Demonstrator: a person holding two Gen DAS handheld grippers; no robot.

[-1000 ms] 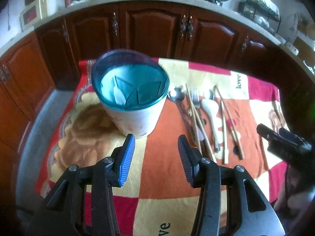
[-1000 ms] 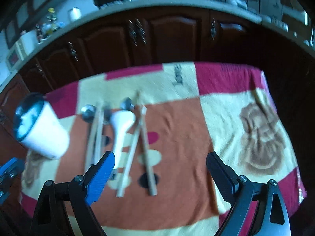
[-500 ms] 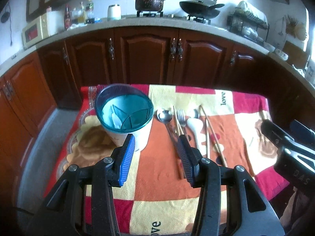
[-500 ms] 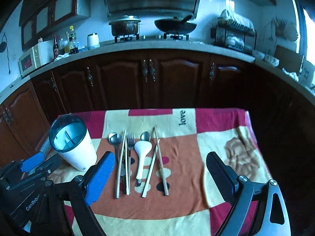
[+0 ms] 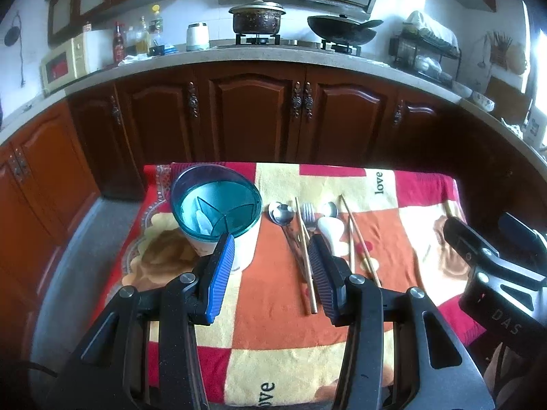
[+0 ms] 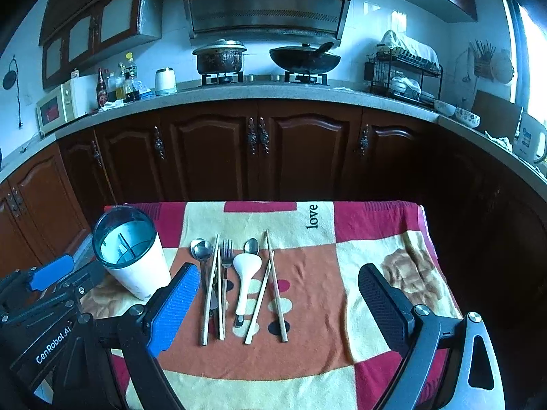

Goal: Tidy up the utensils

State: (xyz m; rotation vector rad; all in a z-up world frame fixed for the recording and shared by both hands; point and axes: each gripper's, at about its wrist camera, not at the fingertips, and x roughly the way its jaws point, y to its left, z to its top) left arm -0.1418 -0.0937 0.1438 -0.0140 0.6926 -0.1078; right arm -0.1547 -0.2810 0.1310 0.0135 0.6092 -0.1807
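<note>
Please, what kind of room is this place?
Most likely a home kitchen. A pot and a wok stand on a gas stove under a range hood, and a dish rack sits on the counter above dark wooden cabinets.

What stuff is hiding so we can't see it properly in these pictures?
- Left wrist view: the left claw covers the lower side of the white cup and most of the white spoon.
- Right wrist view: the handle of the big metal spoon disappears under the chopsticks.
- Both views: the cup's tinted rim and dividers hide its bottom, so I cannot tell if anything is inside.
- Right wrist view: the bottles have labels too small to read.
</note>
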